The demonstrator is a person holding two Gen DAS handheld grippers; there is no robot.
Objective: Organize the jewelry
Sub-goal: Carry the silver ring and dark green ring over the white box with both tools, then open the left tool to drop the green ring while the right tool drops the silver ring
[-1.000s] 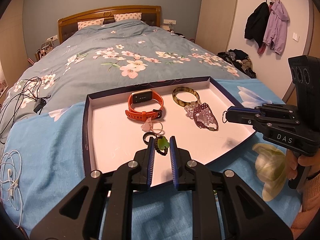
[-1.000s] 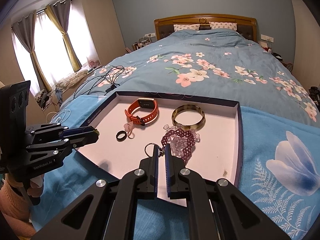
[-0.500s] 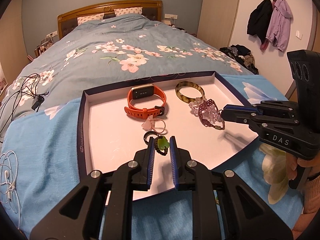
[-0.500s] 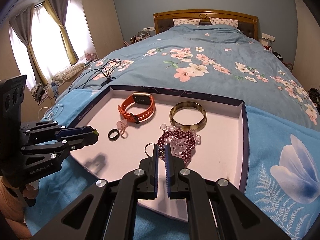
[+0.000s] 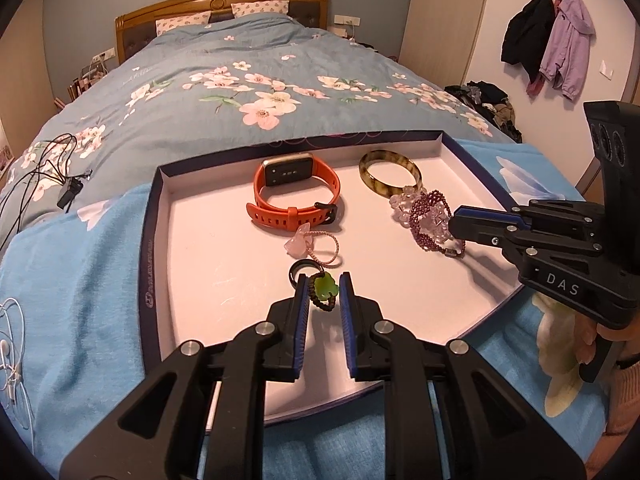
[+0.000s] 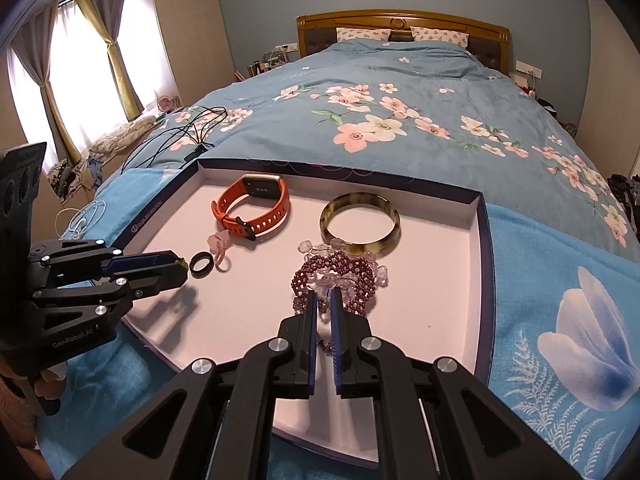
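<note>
A shallow white tray (image 5: 208, 248) with a dark rim lies on the bed. In it are an orange watch (image 5: 296, 192), a mottled bangle (image 5: 390, 170), a pink charm ring (image 5: 316, 244), a black ring (image 5: 304, 270) and a purple and clear bead bracelet (image 5: 428, 216). My left gripper (image 5: 325, 292) is shut on a dark cord with a green pendant (image 5: 325, 287), held just above the tray beside the black ring. My right gripper (image 6: 325, 304) is shut on a small ring or clasp at the near end of the bead bracelet (image 6: 340, 272), low over the tray.
Black cables (image 5: 44, 168) lie on the floral duvet at the left, white earphones (image 5: 10, 344) on the blue blanket. Coats (image 5: 548, 40) hang on the right wall. Curtained windows (image 6: 72, 64) are on the left side of the room.
Both grippers have moved forward and lower over the tray. The right gripper has come up close to the bead bracelet. The left one still holds the green pendant.
</note>
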